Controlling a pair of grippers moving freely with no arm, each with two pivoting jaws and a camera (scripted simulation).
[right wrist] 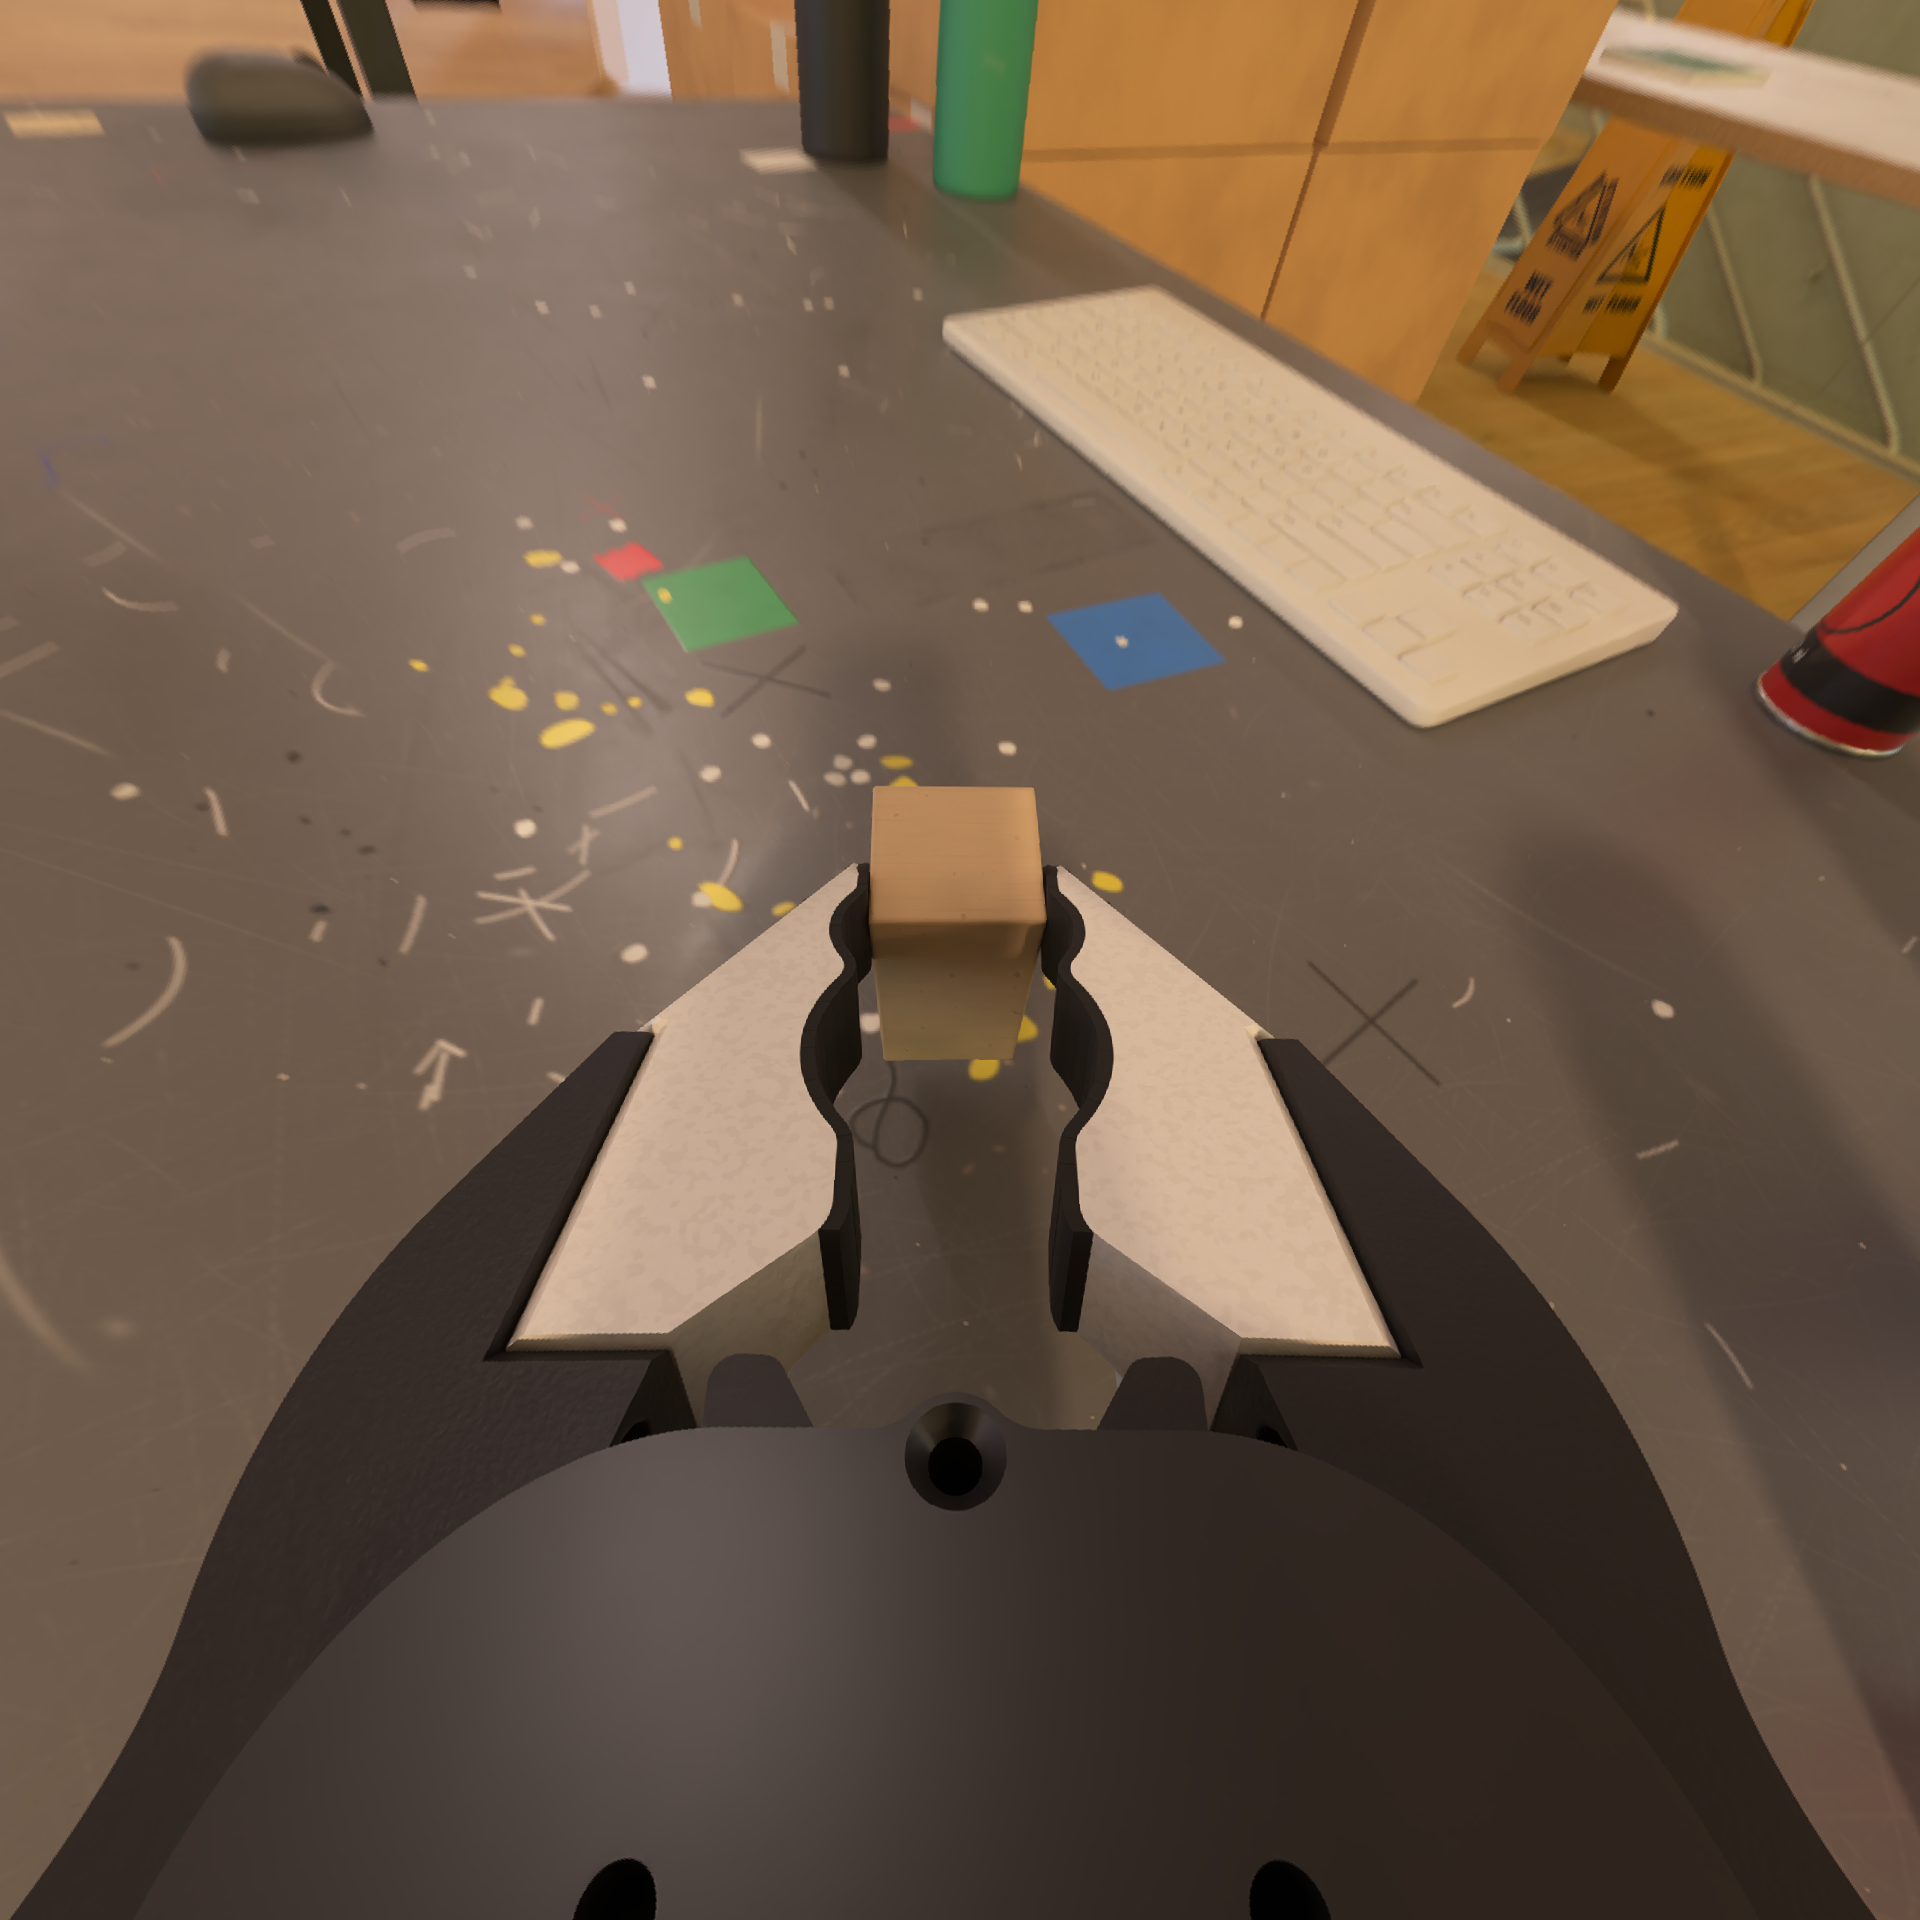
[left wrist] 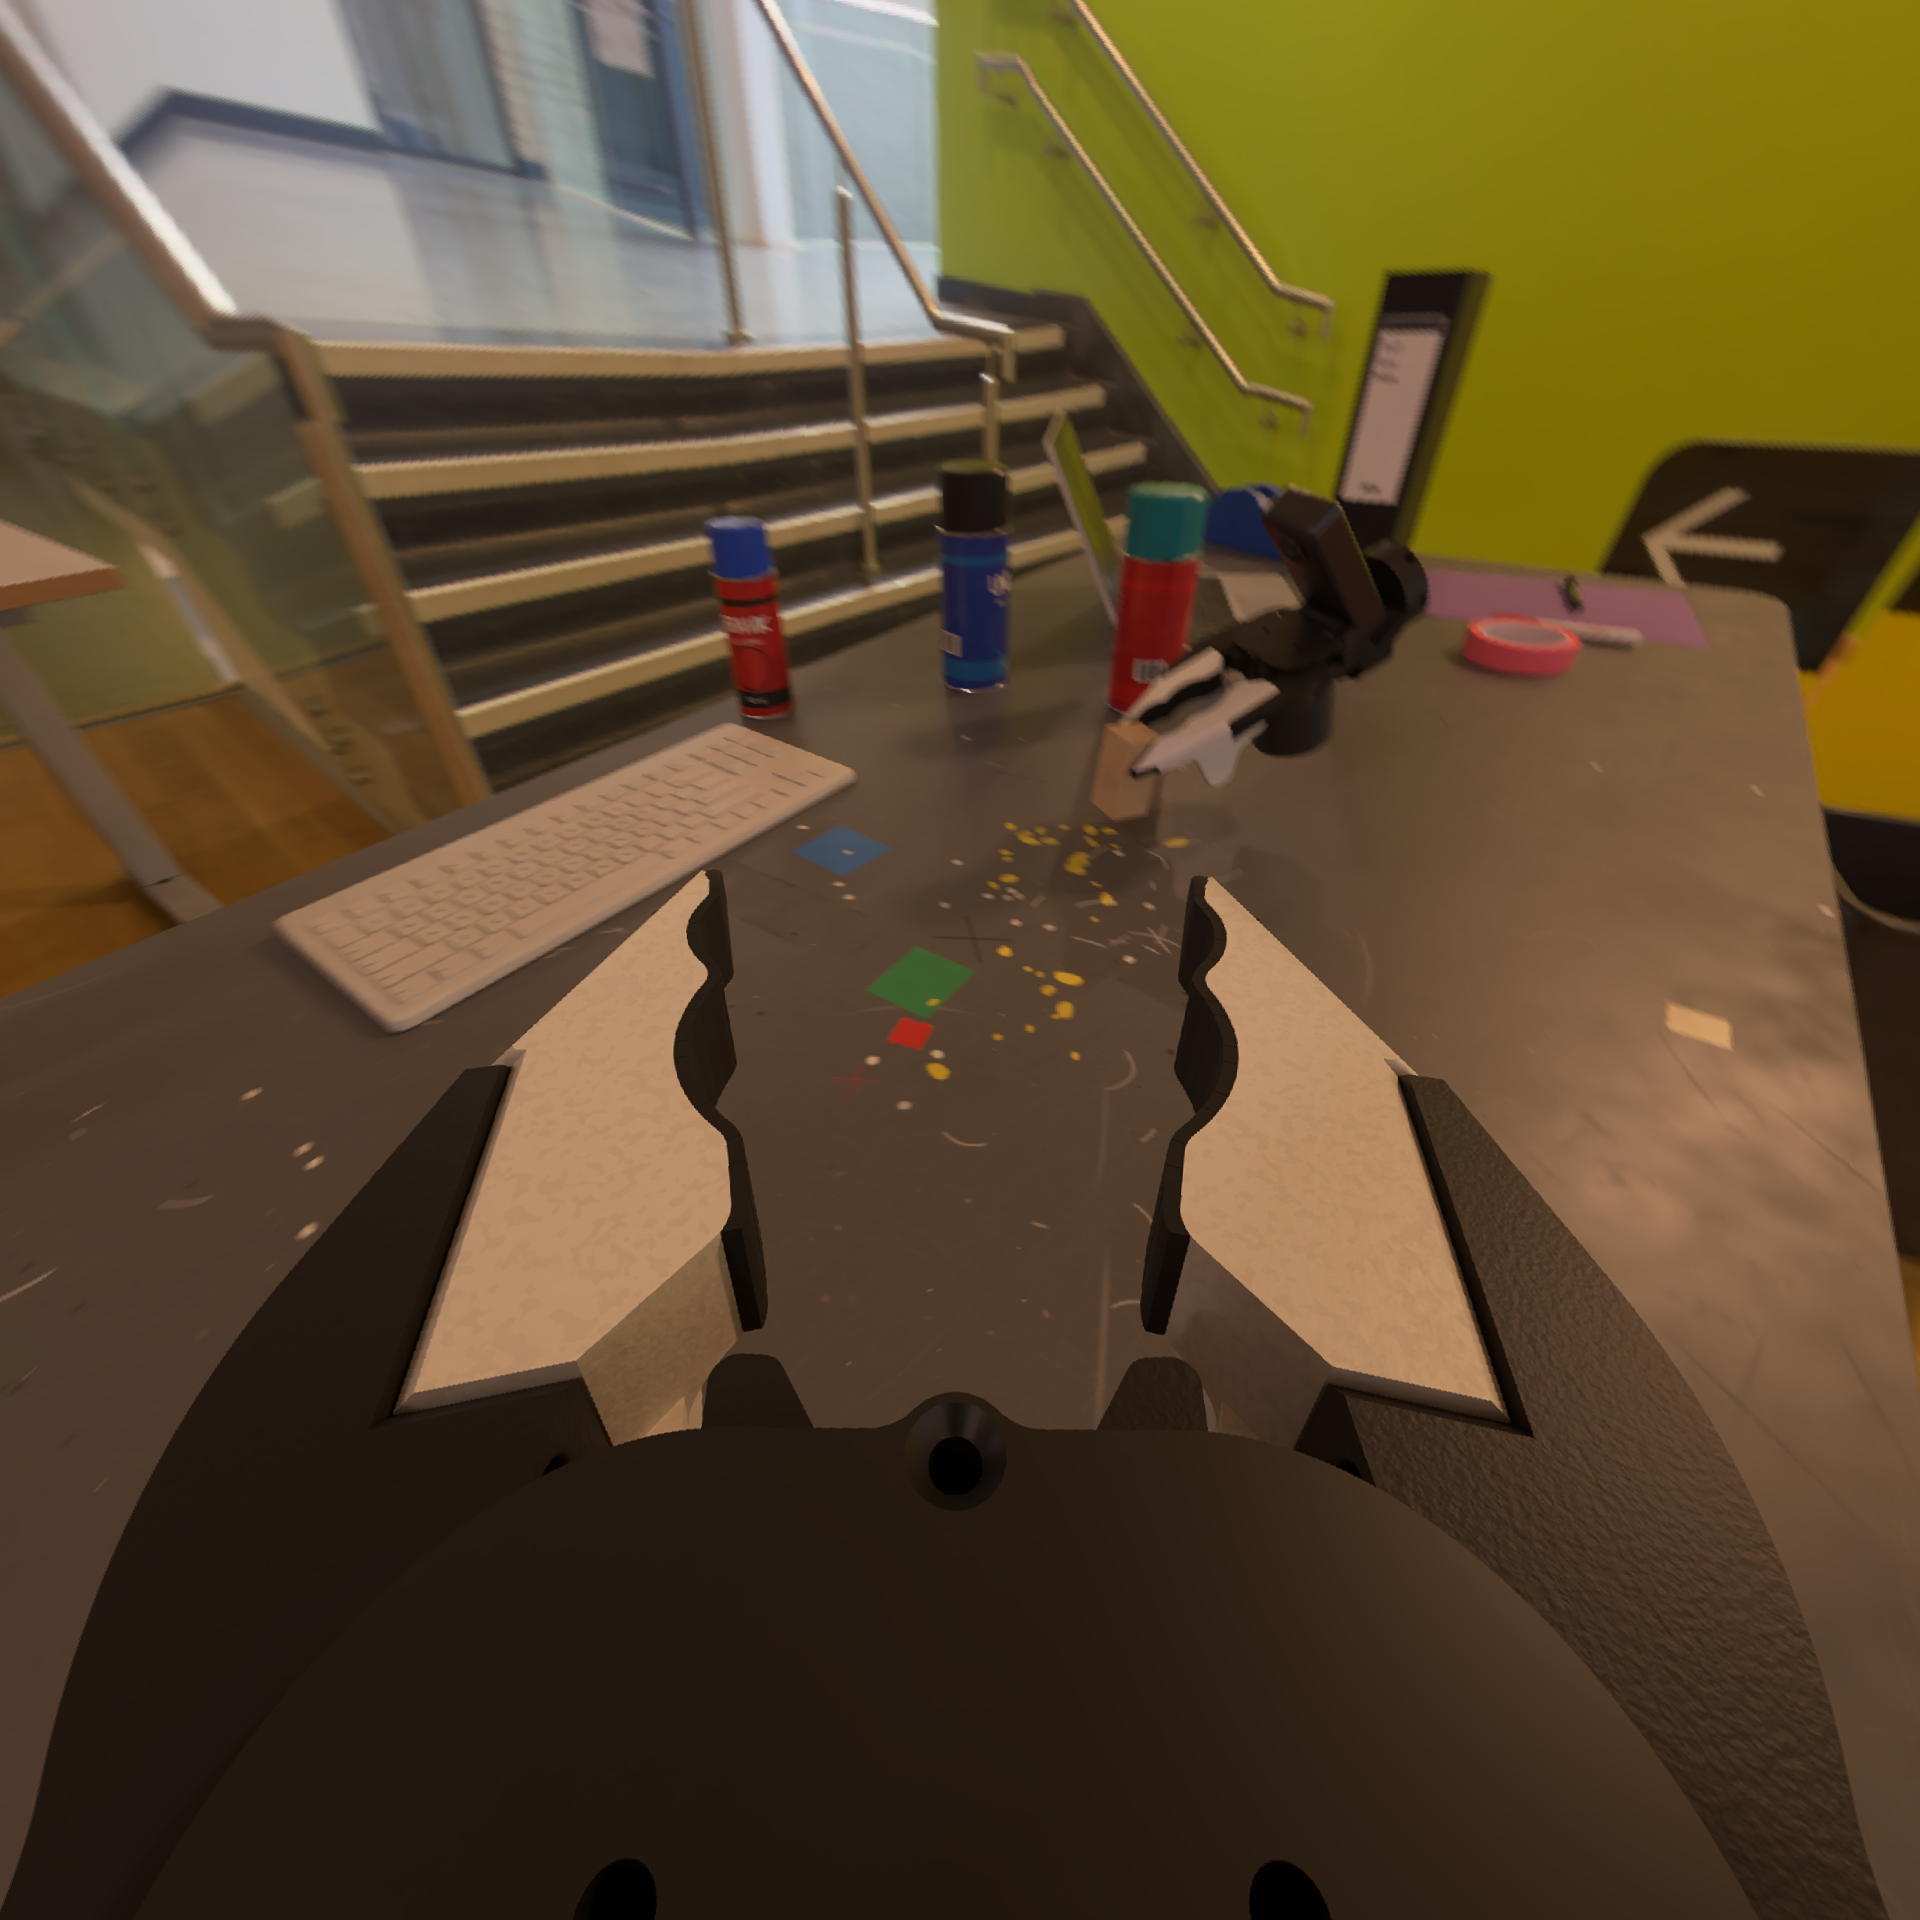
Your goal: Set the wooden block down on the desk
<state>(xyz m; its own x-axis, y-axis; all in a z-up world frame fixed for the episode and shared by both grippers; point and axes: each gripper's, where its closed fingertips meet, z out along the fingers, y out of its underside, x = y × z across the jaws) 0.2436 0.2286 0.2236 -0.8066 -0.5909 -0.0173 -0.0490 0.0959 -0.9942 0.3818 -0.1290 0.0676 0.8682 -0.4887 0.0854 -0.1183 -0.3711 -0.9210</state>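
Note:
My right gripper (right wrist: 954,883) is shut on a light wooden block (right wrist: 956,883), which is pinched between its fingertips. It holds the block low over the grey, paint-flecked desk (right wrist: 312,364). I cannot tell whether the block touches the surface. In the left wrist view the right gripper (left wrist: 1184,743) holds the block (left wrist: 1120,788), slightly tilted, at the far middle of the desk (left wrist: 1507,987). My left gripper (left wrist: 958,888) is open and empty, hovering over the near part of the desk.
A white keyboard (left wrist: 561,883) (right wrist: 1299,488) lies near one desk edge. Three spray cans (left wrist: 974,582) stand at the back, with a pink tape roll (left wrist: 1520,644) to the right. Green (right wrist: 717,603) and blue (right wrist: 1132,639) squares mark the desk.

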